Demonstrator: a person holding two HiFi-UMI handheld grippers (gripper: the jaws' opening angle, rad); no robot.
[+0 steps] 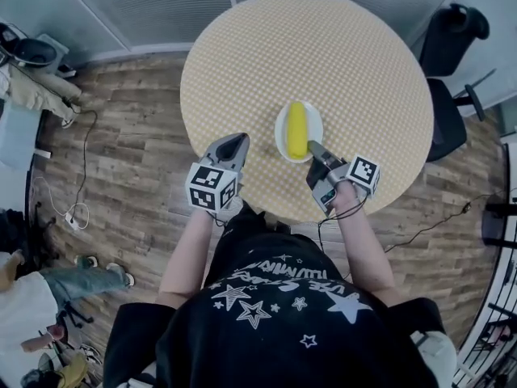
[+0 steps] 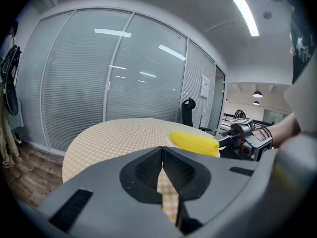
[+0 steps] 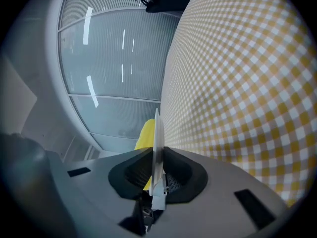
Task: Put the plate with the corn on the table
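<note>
One hold: fingers (image 3: 183,175) of your right gripper (image 1: 313,147) pinch the plate (image 1: 281,132) rim; left gripper (image 1: 235,141) fingers pressed together. Lower it level so the corn (image 1: 296,129) won't roll.

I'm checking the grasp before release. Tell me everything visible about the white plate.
The plate is small, round, white and thin, seemingly smooth ceramic or plastic. It is level over the near part of the checked table, carrying one yellow corn cob lengthwise. The right gripper is shut on its near rim. Whether it rests on the table is unclear.
</note>
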